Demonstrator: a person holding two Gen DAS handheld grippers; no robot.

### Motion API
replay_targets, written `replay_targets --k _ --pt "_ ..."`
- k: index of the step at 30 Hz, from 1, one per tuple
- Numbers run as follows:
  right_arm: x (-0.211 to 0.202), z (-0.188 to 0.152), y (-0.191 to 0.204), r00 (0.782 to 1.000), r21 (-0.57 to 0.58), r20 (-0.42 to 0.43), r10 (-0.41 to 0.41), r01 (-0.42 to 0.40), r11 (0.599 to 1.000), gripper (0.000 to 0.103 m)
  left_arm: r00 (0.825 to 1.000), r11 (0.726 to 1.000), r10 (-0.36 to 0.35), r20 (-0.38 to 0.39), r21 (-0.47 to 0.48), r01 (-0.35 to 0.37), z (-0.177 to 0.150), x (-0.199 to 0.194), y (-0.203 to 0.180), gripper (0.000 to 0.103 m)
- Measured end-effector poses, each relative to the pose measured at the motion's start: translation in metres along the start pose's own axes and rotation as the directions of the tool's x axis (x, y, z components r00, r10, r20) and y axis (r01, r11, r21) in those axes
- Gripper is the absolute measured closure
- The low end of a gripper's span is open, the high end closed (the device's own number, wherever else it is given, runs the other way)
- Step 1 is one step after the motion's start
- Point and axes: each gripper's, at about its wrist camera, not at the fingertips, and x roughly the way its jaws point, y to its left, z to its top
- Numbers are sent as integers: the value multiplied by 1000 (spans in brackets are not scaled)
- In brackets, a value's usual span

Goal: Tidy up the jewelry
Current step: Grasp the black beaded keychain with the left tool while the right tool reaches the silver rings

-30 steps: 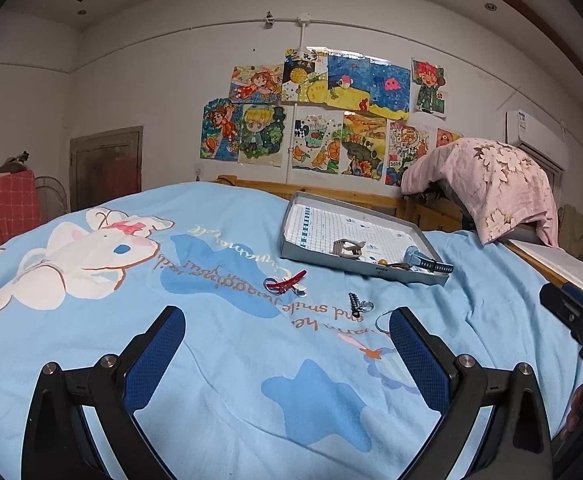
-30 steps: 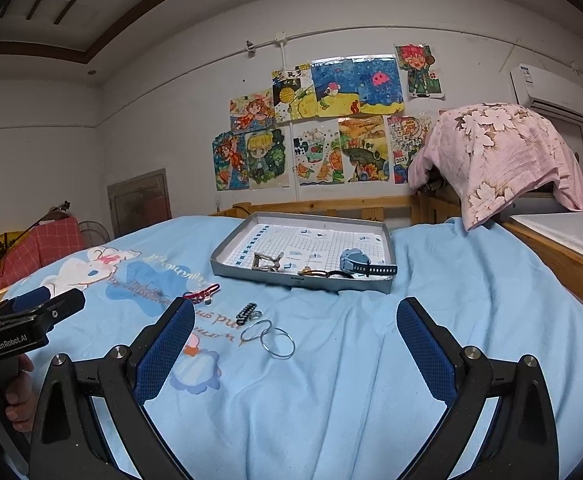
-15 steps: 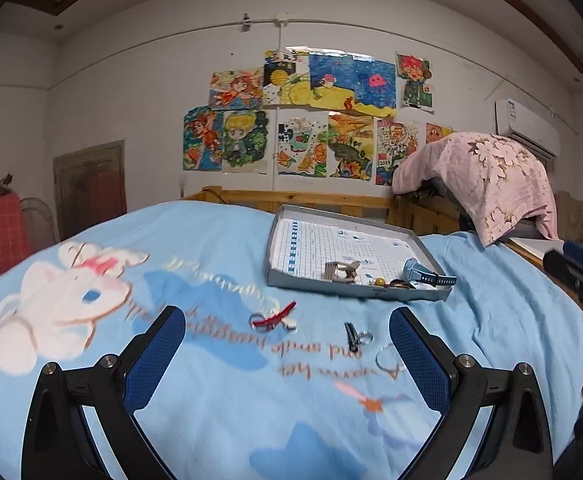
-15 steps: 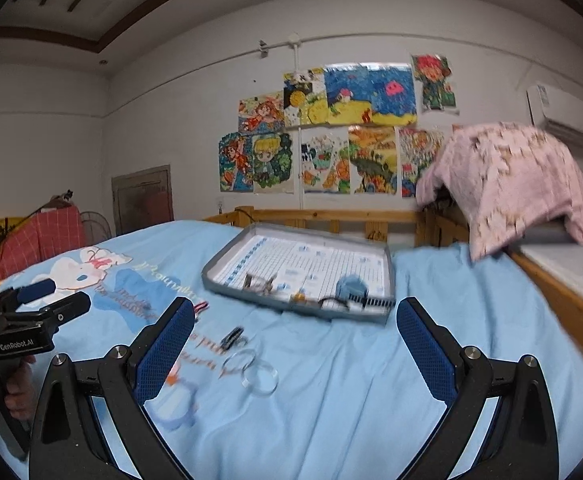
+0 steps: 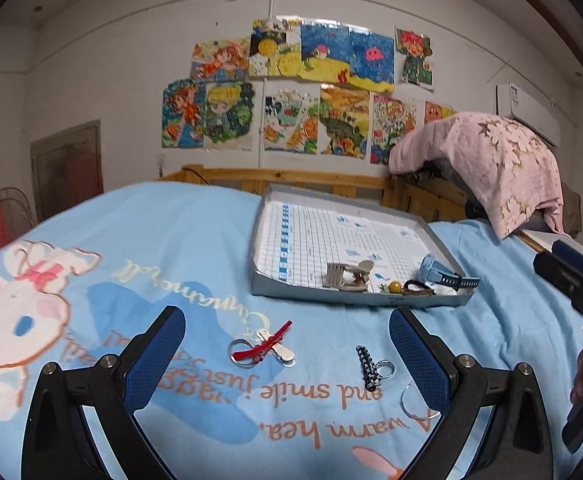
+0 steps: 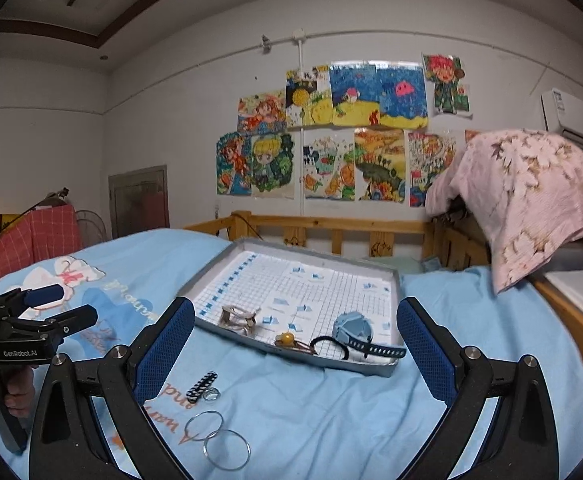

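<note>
Blue pads on the left gripper (image 5: 287, 354) and right gripper (image 6: 295, 350) are wide apart, holding nothing. To do it well, I think the left one should come down over the red clip (image 5: 265, 346), pinch its middle, then carry it to the grey tray (image 5: 355, 300). It lies on the bed (image 5: 171, 240), thin, with a ring.
</note>
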Motion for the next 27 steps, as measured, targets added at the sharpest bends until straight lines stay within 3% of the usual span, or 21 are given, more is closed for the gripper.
replay_targets --k 7,14,17,19,21,25,27 --pt "26 -25 2 995 5 -95 10 -9 1000 4 995 999 -40 -91 3 40 -9 33 -4 0" --pt "44 -49 0 978 43 -195 75 -67 997 4 978 993 -113 -176 17 118 -16 58 -11 0" --pt "50 -55 0 969 54 -223 105 -95 994 4 970 988 -145 -194 26 153 -22 64 -14 11" --pt "54 -59 2 962 53 -244 122 -112 992 11 964 985 -162 -213 32 172 -26 69 -17 18" --pt "58 -63 4 953 58 -272 136 -125 990 29 955 980 -187 -229 31 199 -31 72 -18 27" --pt "64 -74 8 927 77 -330 180 -163 984 39 932 964 -255 -258 13 267 -37 77 -19 41" --pt "65 -76 11 919 73 -343 196 -182 981 49 915 954 -287 -282 -2 299 -38 83 -20 53"
